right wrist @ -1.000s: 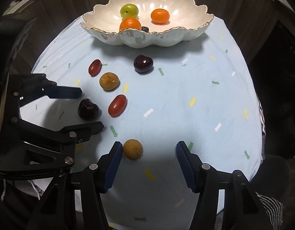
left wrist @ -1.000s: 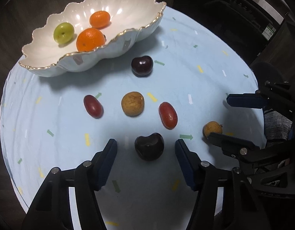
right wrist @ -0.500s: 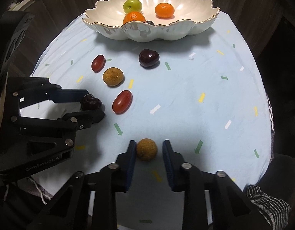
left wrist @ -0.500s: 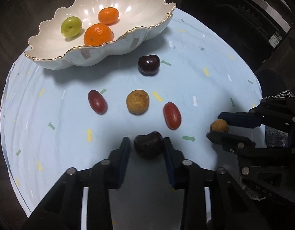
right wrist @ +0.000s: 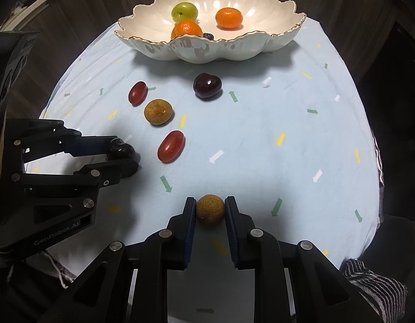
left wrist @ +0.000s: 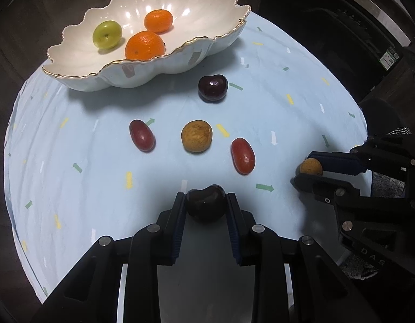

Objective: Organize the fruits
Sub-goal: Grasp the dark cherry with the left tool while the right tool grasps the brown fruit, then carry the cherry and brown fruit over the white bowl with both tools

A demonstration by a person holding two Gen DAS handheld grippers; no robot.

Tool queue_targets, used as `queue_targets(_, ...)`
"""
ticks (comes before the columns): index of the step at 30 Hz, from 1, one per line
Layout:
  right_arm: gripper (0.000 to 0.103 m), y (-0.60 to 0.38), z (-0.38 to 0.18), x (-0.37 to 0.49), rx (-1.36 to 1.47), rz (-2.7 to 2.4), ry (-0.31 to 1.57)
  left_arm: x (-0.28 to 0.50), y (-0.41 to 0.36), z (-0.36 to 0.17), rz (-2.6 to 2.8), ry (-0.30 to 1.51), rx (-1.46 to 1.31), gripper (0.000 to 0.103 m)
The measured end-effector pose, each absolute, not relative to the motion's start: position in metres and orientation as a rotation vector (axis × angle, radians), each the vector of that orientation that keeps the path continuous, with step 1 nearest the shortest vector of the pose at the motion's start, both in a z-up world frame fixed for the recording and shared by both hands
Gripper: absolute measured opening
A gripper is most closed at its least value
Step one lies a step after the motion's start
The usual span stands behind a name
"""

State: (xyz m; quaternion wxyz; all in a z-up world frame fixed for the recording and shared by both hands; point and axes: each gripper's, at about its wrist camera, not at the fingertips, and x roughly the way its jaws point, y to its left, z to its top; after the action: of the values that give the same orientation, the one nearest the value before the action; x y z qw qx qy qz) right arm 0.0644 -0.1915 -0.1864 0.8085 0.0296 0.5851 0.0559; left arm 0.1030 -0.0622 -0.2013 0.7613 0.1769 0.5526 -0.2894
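Fruits are split between bowl and table: a green fruit [left wrist: 107, 34] and two oranges [left wrist: 145, 45] lie in the scalloped white bowl [left wrist: 164, 64], while two red grape-like fruits [left wrist: 141, 135], a brown longan [left wrist: 196, 136] and a dark cherry [left wrist: 213, 87] sit loose on the pale blue cloth [left wrist: 72, 177]. Both grippers have just been closing and each now has a fruit between its pads. The left gripper [left wrist: 206, 207] pinches a second dark cherry [left wrist: 206, 206] at the near edge of the cloth; the right gripper [right wrist: 209, 211] pinches a small longan [right wrist: 209, 209], also near the cloth's front edge.

The step in hand looks like lifting both fruits toward the bowl. Both are round and smooth, so the squeeze should be firm without bruising the cherry. Lifting straight up first would clear the cloth and the red fruit just ahead. Carrying one hand slightly ahead of the other should keep the grippers from colliding, and each fruit is best let go low over an open patch of the bowl.
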Motion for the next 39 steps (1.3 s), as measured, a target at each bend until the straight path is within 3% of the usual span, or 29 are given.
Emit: queue_targets(39,0.023,-0.198,-0.122,0.088,0.080,0.103,1.102,0.124,-0.059,-0.136,-0.520,1.120,0.310,0.029)
